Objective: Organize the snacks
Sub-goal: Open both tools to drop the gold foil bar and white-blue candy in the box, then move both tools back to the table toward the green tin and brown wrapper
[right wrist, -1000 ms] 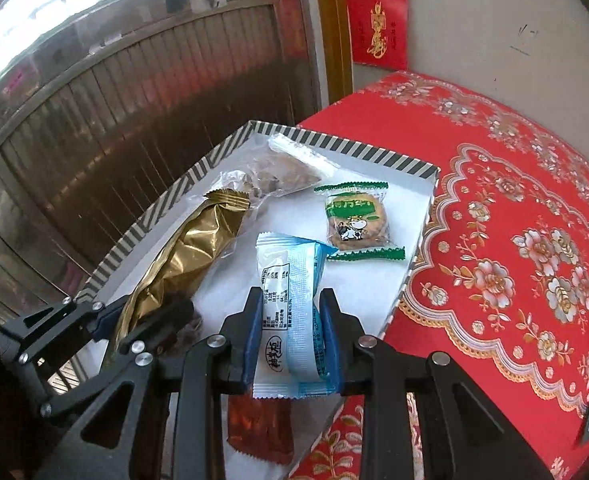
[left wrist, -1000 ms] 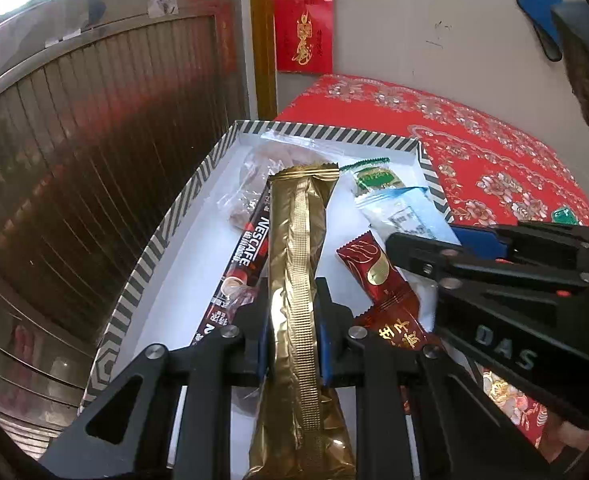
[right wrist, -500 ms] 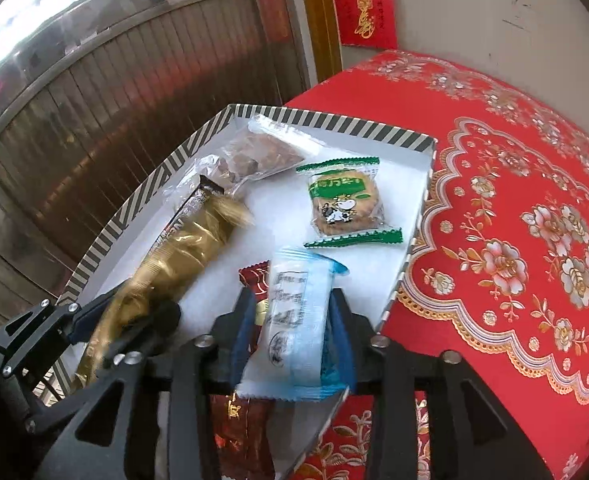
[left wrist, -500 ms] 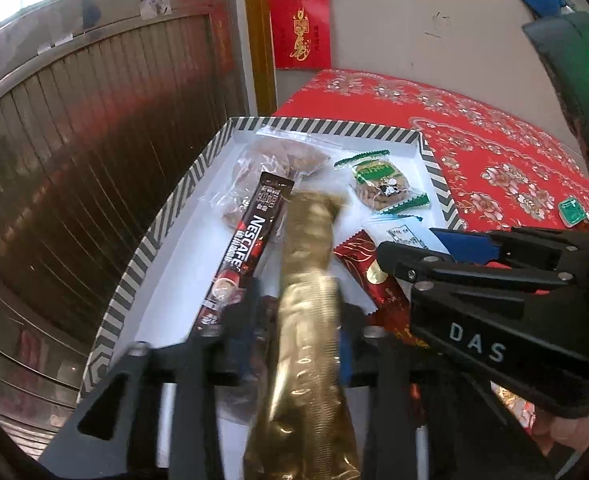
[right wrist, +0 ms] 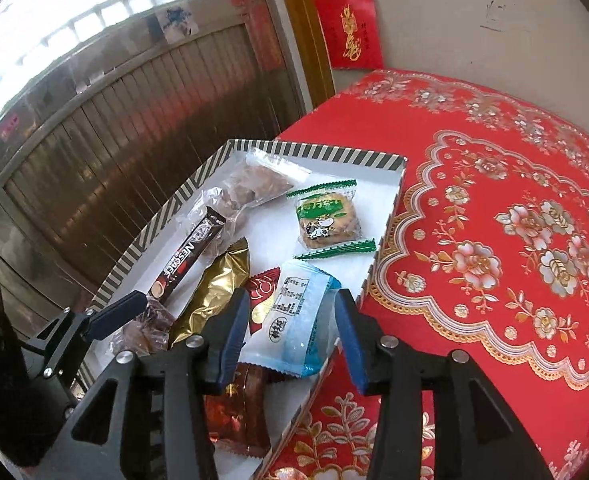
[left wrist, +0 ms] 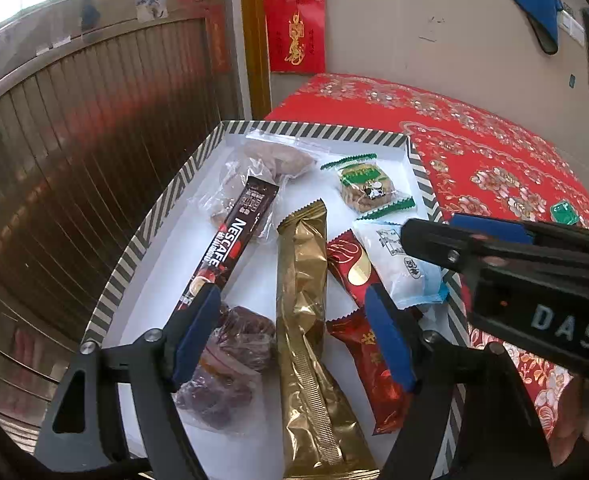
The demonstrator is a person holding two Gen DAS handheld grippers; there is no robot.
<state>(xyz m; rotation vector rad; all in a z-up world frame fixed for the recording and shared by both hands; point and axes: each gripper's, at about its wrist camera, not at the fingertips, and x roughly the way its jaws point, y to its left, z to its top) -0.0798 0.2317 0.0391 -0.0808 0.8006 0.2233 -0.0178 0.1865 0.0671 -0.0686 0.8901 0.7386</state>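
Left gripper (left wrist: 294,332) jaws opening, pads clear of gold wrapper (left wrist: 302,304) lying in striped tray (left wrist: 142,240). Right gripper (right wrist: 290,332) opening, light-blue packet (right wrist: 298,320) loose between pads. Nescafé stick (left wrist: 230,248) at 11 o'clock; biscuit pack (right wrist: 326,220) at 12, farther.

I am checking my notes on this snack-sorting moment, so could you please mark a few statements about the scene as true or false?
1. The gold packet lies in the striped tray. True.
2. The left gripper is clamped on the gold packet. False: its jaws are opening and stand clear on either side of it.
3. The Nescafe stick lies on the red tablecloth. False: it is in the tray.
4. The pale blue packet lies between the jaws of the right gripper. True; they are opening.
5. The green-edged biscuit packet is in the tray. True.
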